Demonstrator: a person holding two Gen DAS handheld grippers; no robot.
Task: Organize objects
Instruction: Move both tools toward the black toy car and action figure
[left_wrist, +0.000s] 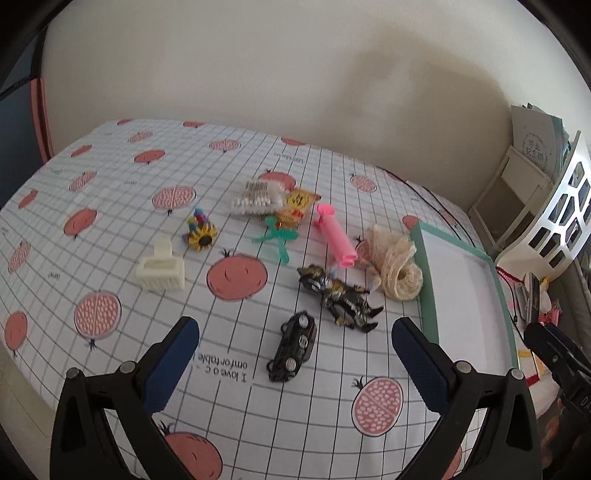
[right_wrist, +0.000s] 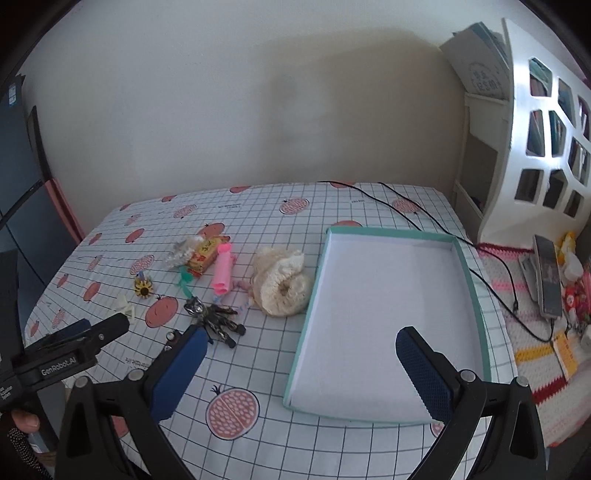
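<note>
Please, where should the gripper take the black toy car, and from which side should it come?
Grip the black toy car across its narrow body, pads on the two long flanks, coming from above. It lies flat with clear cloth along both flanks; the open left gripper already straddles it.

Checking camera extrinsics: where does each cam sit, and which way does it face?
Left wrist: on the left gripper, angled down over the table's left and middle; fingers open above the black toy car; the right gripper's tip shows at the right edge.
Right wrist: on the right gripper, angled down over the empty teal-rimmed tray; fingers open; the left gripper and a fingertip show at lower left.
Shared: tray, cream twine ball, pink tube, dark action figure.
</note>
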